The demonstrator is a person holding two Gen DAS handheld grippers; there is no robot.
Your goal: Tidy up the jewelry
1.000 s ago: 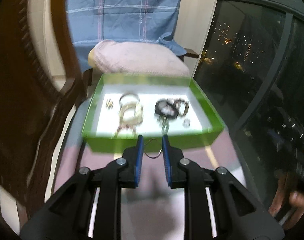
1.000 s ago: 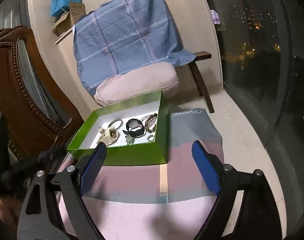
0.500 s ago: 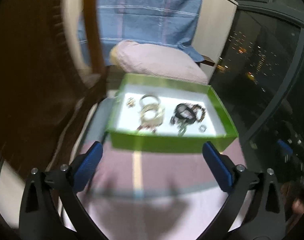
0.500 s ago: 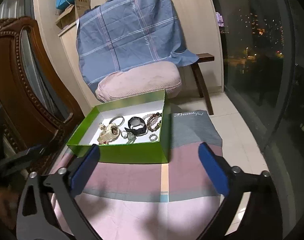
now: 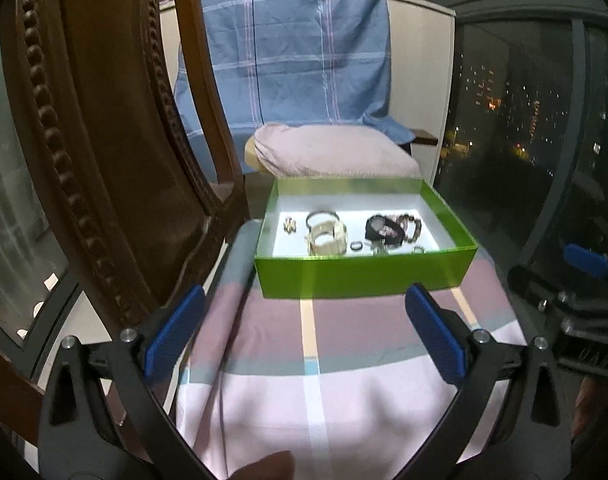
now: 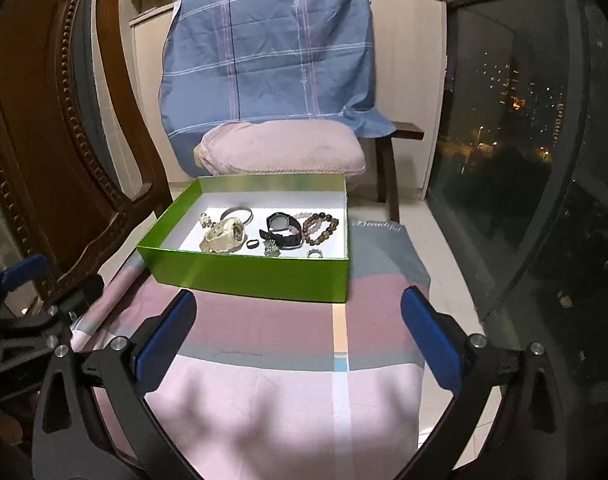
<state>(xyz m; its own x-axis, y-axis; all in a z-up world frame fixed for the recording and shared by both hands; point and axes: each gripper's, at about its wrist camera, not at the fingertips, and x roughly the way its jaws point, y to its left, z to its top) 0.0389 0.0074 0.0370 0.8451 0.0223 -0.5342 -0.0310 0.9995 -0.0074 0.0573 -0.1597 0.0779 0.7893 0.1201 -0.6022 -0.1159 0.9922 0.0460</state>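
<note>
A green box (image 5: 364, 276) (image 6: 248, 276) stands on the cloth-covered table. On its white floor lie small earrings (image 5: 290, 225), a silver bangle (image 6: 237, 213), a cream bracelet (image 5: 328, 238) (image 6: 226, 236), a small dark ring (image 5: 356, 245) (image 6: 252, 243), a black watch (image 5: 382, 230) (image 6: 282, 230), a beaded bracelet (image 6: 320, 226) and a silver ring (image 6: 315, 254). My left gripper (image 5: 305, 296) hangs wide open and empty in front of the box. My right gripper (image 6: 298, 298) is also wide open and empty, just short of the box's front wall. Each gripper shows at the edge of the other's view.
A pink, grey and white plaid cloth (image 6: 288, 380) covers the table. A carved wooden chair (image 5: 104, 160) (image 6: 44, 140) crowds the left side. Behind the box are a pink cushion (image 6: 280, 152) and a blue checked cloth (image 6: 268, 56). A dark window (image 6: 524, 140) is on the right.
The left gripper went from nearly shut around a thin ring to wide open and empty. A small dark ring now lies in the box. Both grippers drew back from the box.
</note>
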